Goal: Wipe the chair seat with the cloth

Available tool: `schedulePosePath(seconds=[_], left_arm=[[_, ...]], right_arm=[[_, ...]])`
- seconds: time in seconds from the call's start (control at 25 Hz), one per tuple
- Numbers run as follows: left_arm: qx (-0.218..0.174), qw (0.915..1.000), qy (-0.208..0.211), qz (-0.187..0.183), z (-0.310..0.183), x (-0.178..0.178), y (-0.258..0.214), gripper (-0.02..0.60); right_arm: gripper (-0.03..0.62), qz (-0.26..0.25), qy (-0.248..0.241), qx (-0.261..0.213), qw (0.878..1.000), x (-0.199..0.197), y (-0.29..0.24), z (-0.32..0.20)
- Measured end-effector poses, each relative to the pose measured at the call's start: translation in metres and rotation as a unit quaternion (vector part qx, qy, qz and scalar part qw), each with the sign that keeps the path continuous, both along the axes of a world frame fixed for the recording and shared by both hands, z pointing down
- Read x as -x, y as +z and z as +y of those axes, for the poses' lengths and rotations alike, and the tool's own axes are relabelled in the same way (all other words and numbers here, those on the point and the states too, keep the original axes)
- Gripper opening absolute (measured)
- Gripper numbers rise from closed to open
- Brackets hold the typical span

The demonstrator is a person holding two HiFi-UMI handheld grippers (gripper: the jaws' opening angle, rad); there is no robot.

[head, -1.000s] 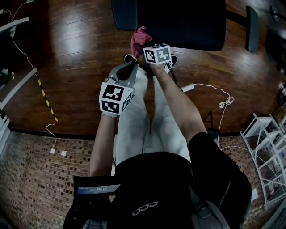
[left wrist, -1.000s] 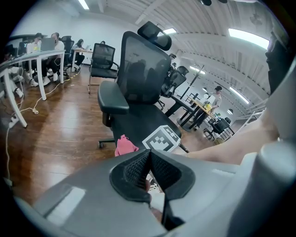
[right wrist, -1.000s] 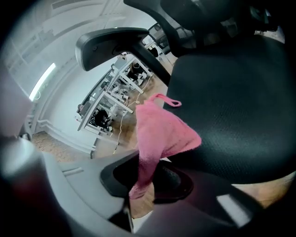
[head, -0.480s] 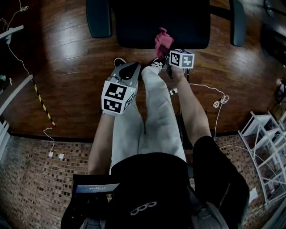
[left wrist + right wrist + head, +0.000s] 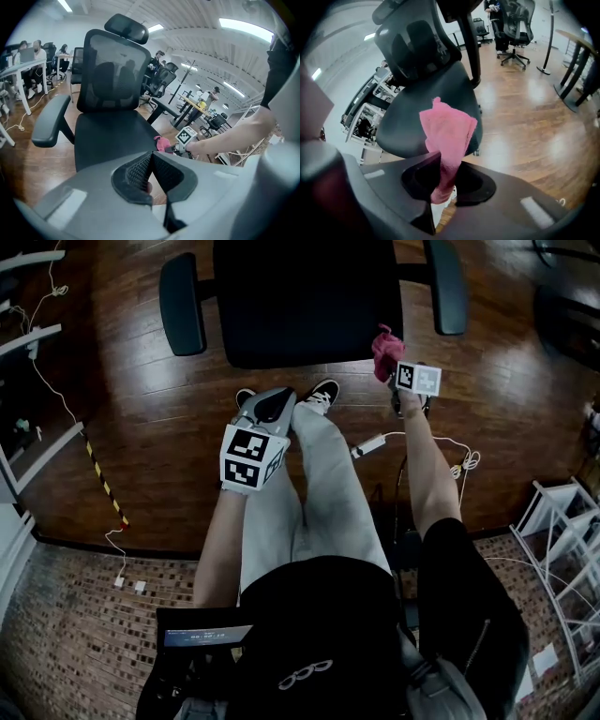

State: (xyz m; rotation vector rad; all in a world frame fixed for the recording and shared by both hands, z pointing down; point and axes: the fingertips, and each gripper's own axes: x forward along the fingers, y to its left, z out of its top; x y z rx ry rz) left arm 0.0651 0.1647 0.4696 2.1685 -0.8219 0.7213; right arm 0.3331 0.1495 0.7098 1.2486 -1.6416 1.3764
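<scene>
My right gripper [image 5: 446, 174] clamps the cloth [image 5: 449, 129] near the chair seat [image 5: 302, 310], ready for wiping; left gripper [image 5: 151, 161] closed, empty

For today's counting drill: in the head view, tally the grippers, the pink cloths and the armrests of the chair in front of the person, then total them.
Grippers: 2, left gripper and right gripper
Pink cloth: 1
Chair armrests: 2
Total: 5

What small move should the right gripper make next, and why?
Probably move the right gripper forward-left and press the pink cloth down onto the chair seat. Its jaws are clamped on the cloth, which stands bunched at the seat's front right corner, with nearly all the seat lying beyond it. The left gripper is shut on nothing, near the person's legs.
</scene>
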Motion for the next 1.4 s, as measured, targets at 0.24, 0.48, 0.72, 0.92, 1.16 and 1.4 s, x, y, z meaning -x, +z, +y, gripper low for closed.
schedulePosePath(seconds=[0.24,0.48,0.72,0.92,1.16,1.4], left_arm=[[0.003,0.9999,0.010,0.001,0.007,-0.025,-0.024,-0.006],[-0.005,0.9993,0.034,0.014,0.019,-0.020,-0.066,-0.006],[-0.052,0.9975,0.032,0.035,0.039,0.029,-0.124,-0.006],[-0.097,0.9938,0.041,0.034,0.062,0.071,-0.165,-0.006],[-0.157,0.9855,0.030,0.055,0.082,0.082,-0.222,-0.006],[-0.205,0.9767,-0.016,0.064,0.089,0.065,-0.251,-0.006]], right_arm=[[0.064,0.002,0.085,0.019,0.996,-0.052,-0.021,0.009],[0.064,-0.051,0.116,-0.068,0.990,-0.021,-0.113,0.006],[0.064,-0.097,0.076,-0.182,0.976,0.078,-0.250,0.021],[0.064,-0.114,0.044,-0.263,0.957,0.156,-0.358,0.047],[0.064,-0.121,-0.020,-0.312,0.942,0.203,-0.424,0.083],[0.064,-0.114,-0.096,-0.330,0.932,0.211,-0.454,0.118]])
